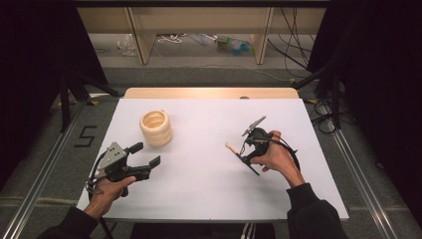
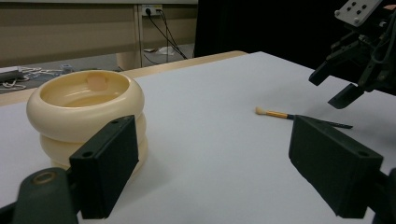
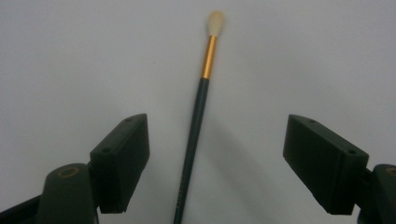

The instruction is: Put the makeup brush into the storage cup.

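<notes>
On the left of the white table (image 1: 209, 184) my left claw (image 1: 147, 155) hovers low over the near-left part, jaws spread wide and holding nothing. Just beyond it stands the cream pot (image 1: 156, 128), a ribbed, ring-stacked thing, upright and open-topped. In the left gripper view it sits close behind my left-hand jaw, not touching it.

Moving right, the brush (image 1: 241, 157) lies flat on the table, right of centre. My right claw (image 1: 248, 148) is directly over it, tipped down toward the table, with my right hand (image 1: 276, 159) behind it. The right gripper view shows its jaws wide apart with the brush (image 3: 196, 121) between them, nearer my left-hand jaw. Neither jaw touches it, so this claw too is empty.

That is the relation I judge the next move to turn on. The brush's long axis runs almost straight away from the claw, along the line I'm looking, leaning slightly right at the far end. A closing pinch would therefore cross the dark handle, not run along it. The pale bristle tip points away from me, then a gold band, then the handle coming back under the claw. From above, the tip points toward the far left, roughly toward the pot. The right claw is far nearer to it than the left.
</notes>
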Available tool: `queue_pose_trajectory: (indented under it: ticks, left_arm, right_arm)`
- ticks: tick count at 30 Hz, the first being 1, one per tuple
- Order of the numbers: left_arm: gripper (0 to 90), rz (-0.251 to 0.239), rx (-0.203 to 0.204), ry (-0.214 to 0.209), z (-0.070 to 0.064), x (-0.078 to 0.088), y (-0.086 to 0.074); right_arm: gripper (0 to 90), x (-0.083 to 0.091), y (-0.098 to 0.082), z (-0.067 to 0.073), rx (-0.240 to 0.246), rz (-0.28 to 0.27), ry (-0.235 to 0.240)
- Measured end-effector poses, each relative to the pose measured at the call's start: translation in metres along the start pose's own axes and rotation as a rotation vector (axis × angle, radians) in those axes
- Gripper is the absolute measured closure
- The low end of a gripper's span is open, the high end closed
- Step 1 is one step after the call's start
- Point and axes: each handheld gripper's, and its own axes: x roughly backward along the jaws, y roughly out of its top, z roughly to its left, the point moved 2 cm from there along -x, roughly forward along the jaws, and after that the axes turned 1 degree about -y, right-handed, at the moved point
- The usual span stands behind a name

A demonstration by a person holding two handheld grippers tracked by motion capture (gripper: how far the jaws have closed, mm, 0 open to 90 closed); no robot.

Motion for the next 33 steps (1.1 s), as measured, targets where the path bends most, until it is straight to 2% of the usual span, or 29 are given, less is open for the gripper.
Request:
queue_pose_trajectory:
  ticks: [11,16,26,32,33]
  left_arm:
    - [15.5,0.000,-0.003,-0.002,0.000,0.000,0.000]
    - [15.5,0.000,-0.005,-0.003,0.000,0.000,0.000]
    - [15.4,-0.004,0.000,-0.005,0.000,0.000,0.000]
    - [15.5,0.000,-0.004,-0.005,0.000,0.000,0.000]
    - [15.4,0.000,-0.004,-0.005,0.000,0.000,0.000]
  right_arm:
    - [25.7,-0.011,0.009,-0.002,0.008,0.046,0.012]
    - [26.7,-0.017,0.009,-0.004,0.014,0.082,0.011]
    - [27.5,-0.022,0.010,-0.004,0.012,0.113,0.024]
    - [27.6,-0.023,0.014,-0.005,0.035,0.125,0.013]
    - [27.9,-0.023,0.015,-0.004,0.022,0.130,0.015]
